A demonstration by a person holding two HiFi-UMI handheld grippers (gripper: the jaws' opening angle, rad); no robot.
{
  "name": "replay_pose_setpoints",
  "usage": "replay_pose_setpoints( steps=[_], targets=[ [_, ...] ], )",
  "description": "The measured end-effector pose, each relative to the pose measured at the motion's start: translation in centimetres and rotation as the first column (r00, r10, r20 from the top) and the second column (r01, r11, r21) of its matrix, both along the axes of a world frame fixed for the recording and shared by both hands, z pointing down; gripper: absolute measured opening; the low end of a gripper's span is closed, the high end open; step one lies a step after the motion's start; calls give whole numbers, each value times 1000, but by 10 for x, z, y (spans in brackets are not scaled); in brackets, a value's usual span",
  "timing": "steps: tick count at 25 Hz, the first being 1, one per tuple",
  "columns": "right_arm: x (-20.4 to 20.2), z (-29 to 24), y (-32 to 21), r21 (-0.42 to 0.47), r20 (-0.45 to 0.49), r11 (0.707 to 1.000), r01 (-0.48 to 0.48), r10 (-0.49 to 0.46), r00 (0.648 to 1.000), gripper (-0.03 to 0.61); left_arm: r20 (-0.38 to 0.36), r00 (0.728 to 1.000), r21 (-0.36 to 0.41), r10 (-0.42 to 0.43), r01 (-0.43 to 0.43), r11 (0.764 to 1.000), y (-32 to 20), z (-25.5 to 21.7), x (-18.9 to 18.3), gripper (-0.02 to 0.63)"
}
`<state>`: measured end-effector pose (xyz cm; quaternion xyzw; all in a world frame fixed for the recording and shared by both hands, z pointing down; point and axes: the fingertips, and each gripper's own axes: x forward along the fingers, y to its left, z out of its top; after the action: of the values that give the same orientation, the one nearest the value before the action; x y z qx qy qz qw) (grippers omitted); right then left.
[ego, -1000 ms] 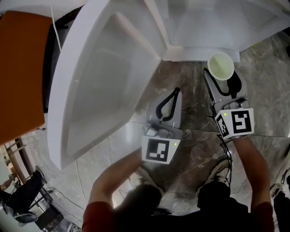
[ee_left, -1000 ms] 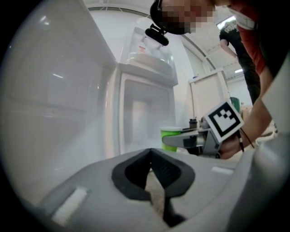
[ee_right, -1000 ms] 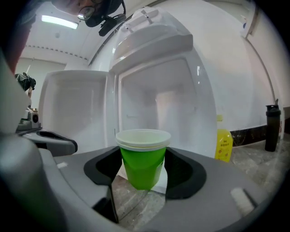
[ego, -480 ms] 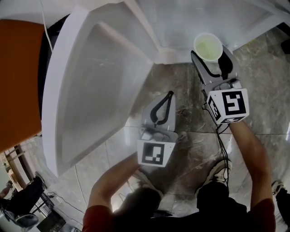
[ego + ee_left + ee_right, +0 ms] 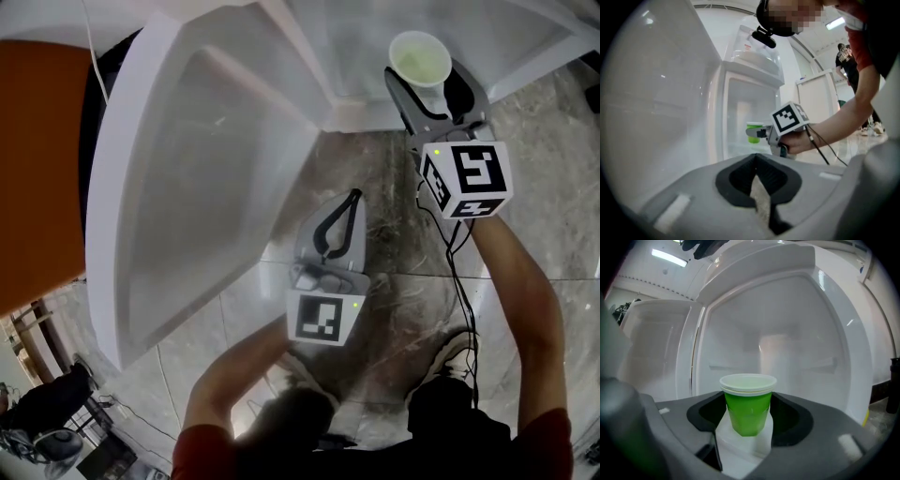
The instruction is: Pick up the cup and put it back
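right gripper (image 5: 424, 75) at 1 o'clock, jaws spread wide & clamped on the green cup (image 5: 419, 58), which is upright, rim up, at the open front of the white fridge (image 5: 366, 56). left gripper (image 5: 351, 199) near centre, jaws closed tip to tip, empty, over the marble floor (image 5: 394, 178). fridge door (image 5: 187, 187) swung wide toward 9 o'clock, its hinge edge just left of cup. open cavity beyond cup; floor lies btwn the two tools, well apart.

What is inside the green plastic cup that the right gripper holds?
Seen from the head view, the green plastic cup looks empty: only its pale inner wall shows. In the right gripper view its rim hides the inside.
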<state>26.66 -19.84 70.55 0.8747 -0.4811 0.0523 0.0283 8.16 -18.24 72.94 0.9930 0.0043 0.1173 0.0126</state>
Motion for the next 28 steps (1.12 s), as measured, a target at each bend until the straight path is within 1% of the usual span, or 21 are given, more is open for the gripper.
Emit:
replay_pose_setpoints(
  steps=[8,14,20,22,28],
  targets=[
    [18,3,-22,-19,-5,1000,-9,9,1000,293,-4,1000,11,-1,1,1000,-4,3,1,0],
    [28,9,-31,-39,4,999,-27,27,1000,293,9,1000,2,-7,7,1000,-7,6,-2,0],
    [34,32,-31,-70,65,997,-39,44,997,293,11,1000,4,-11,11,1000,-8,10,-4,0],
    [33,36,-31,-89,55,995,-36,41,998,293,16,1000,5,-11,11,1000,-9,12,-4,0],
    [22,41,-33,-167,-30,986,-12,7,1000,295,25,1000,25,14,-15,1000,-5,14,-6,0]
  ],
)
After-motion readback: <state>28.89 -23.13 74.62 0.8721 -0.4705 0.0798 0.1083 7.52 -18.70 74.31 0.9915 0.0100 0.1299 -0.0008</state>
